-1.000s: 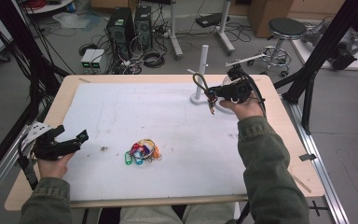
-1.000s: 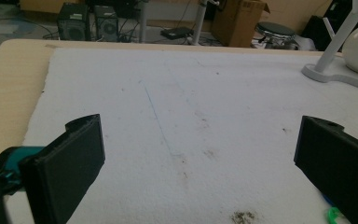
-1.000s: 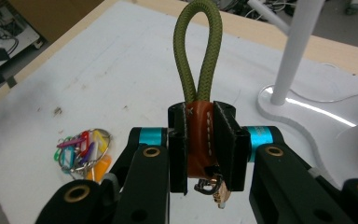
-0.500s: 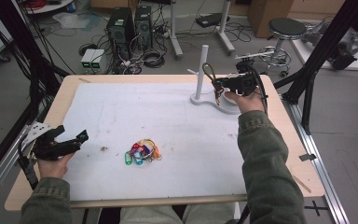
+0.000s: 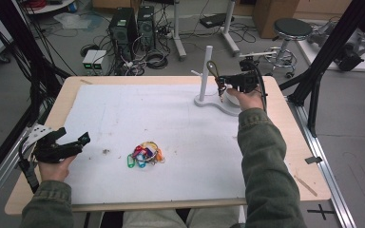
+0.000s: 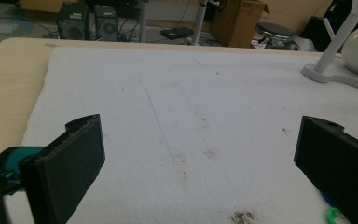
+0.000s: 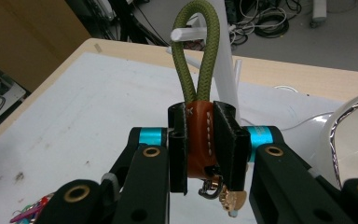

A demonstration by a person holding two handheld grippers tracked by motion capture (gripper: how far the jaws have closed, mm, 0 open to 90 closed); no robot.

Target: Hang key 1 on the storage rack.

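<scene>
While the left hand rests low, the right hand holds a keychain up by the stand.
At the bench's left edge, the left gripper (image 5: 71,142) lies level, fingers wide and empty; a heap of key tags (image 5: 145,154) sits mid-bench; far right, the right gripper (image 5: 224,84), arm outstretched, has its fingers clamped on the keychain (image 7: 199,135), green loop upright just beside the white stand (image 5: 205,76).

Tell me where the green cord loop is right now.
In the high view the green cord loop is at the table's far right, pinched by the right gripper beside the white stand; the right gripper view shows it upright.
</scene>
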